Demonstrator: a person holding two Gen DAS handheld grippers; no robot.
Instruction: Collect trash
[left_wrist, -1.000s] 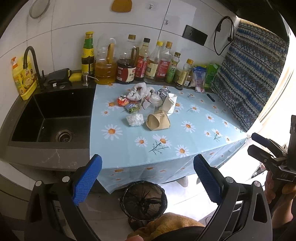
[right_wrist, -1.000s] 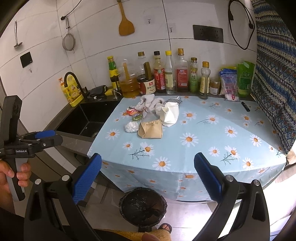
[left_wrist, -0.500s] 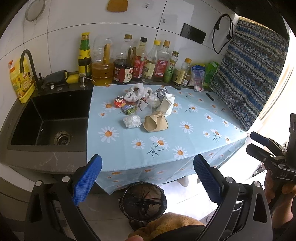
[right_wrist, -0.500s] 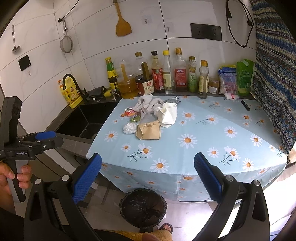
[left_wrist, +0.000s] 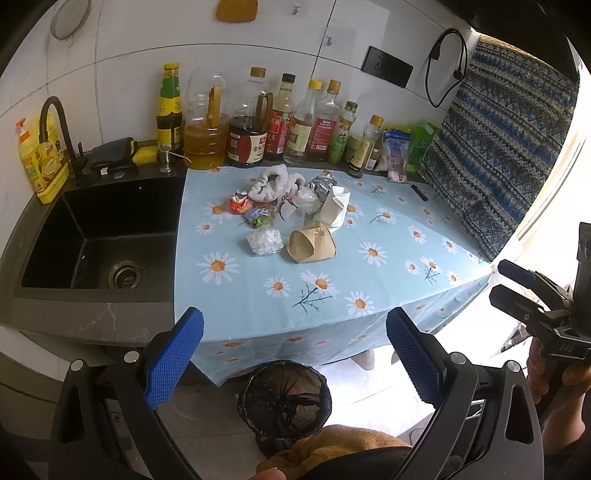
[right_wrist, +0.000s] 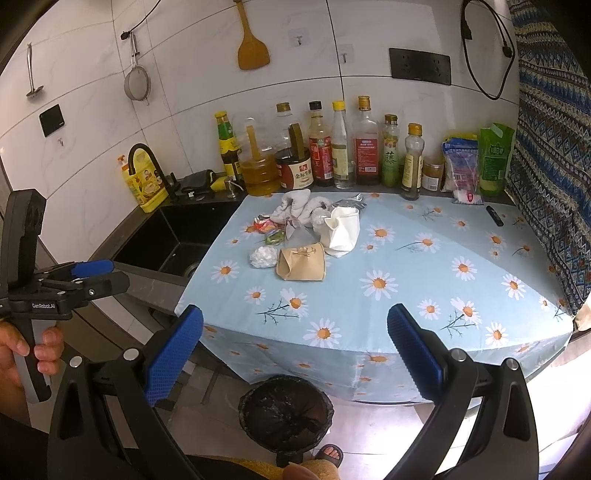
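Note:
A heap of trash lies mid-counter on the daisy tablecloth (left_wrist: 369, 280): a crushed brown paper cup (left_wrist: 311, 246) (right_wrist: 301, 263), a crumpled white paper cup (left_wrist: 335, 208) (right_wrist: 341, 230), a clear plastic wad (left_wrist: 265, 240) (right_wrist: 263, 256), coloured wrappers (left_wrist: 243, 204), foil and a white cloth (left_wrist: 271, 183). A bin with a black liner (left_wrist: 284, 400) (right_wrist: 285, 410) stands on the floor below the counter edge. My left gripper (left_wrist: 293, 360) and right gripper (right_wrist: 295, 354) are both open and empty, held in front of the counter above the bin.
A black sink (left_wrist: 99, 236) with a faucet lies left of the cloth. Several sauce and oil bottles (left_wrist: 280, 122) line the back wall, with bags (right_wrist: 476, 162) at the right. A patterned curtain (left_wrist: 502, 155) hangs at the right. A black pen (right_wrist: 494, 215) lies on the cloth.
Both cameras have drifted slightly, the trash pile shifting a little in view. Both grippers stay open and nothing was picked up.

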